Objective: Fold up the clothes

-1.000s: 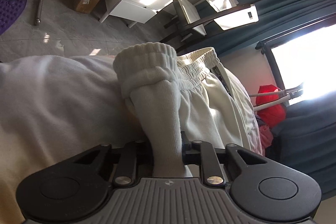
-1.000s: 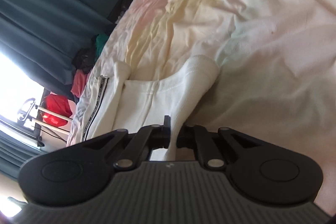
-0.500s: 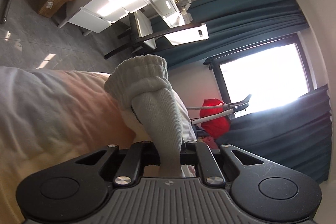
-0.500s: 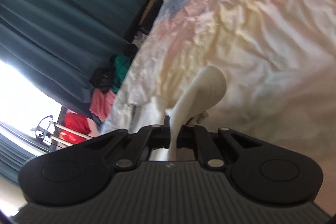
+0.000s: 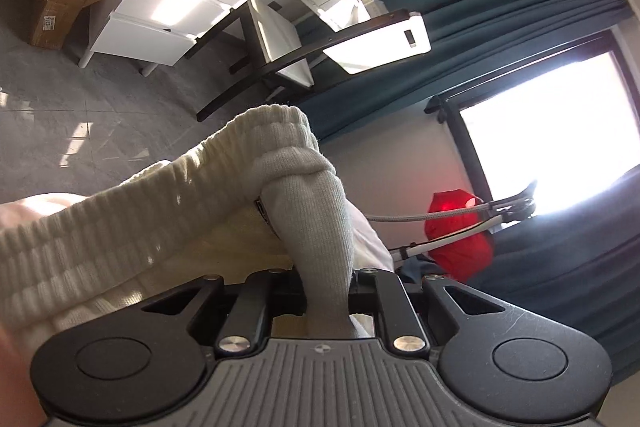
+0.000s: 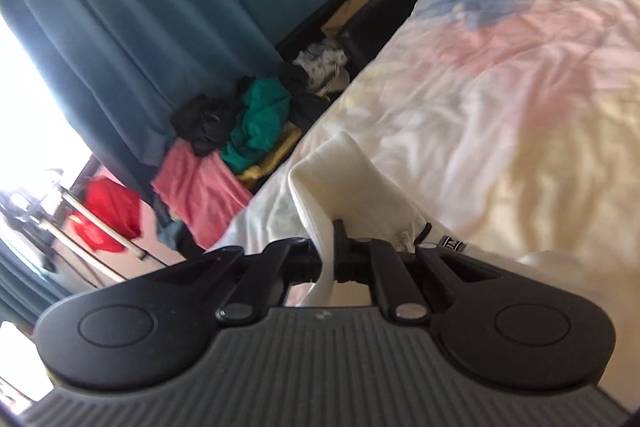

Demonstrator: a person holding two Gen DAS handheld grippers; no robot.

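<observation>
A cream knit garment with ribbed elastic edges is held by both grippers. My left gripper (image 5: 328, 291) is shut on a bunched ribbed part of the cream garment (image 5: 304, 195), which rises in front of the lens; a ribbed band runs off to the left. My right gripper (image 6: 328, 259) is shut on another fold of the cream garment (image 6: 340, 175), lifted above the pastel bedsheet (image 6: 520, 87). A small black label hangs by its right finger.
A white drawer unit (image 5: 180, 7), a cardboard box (image 5: 60, 3) and a dark-framed chair (image 5: 280, 39) stand on the grey floor. Teal curtains (image 6: 140, 7) hang by a bright window. A pile of clothes (image 6: 240, 139) lies beside the bed. A red bag (image 5: 456, 231) hangs near the window.
Both grippers have lifted the garment off the bed and tilted upward. More of the room and less of the bed shows now. The ribbed band has come up into the left view.
</observation>
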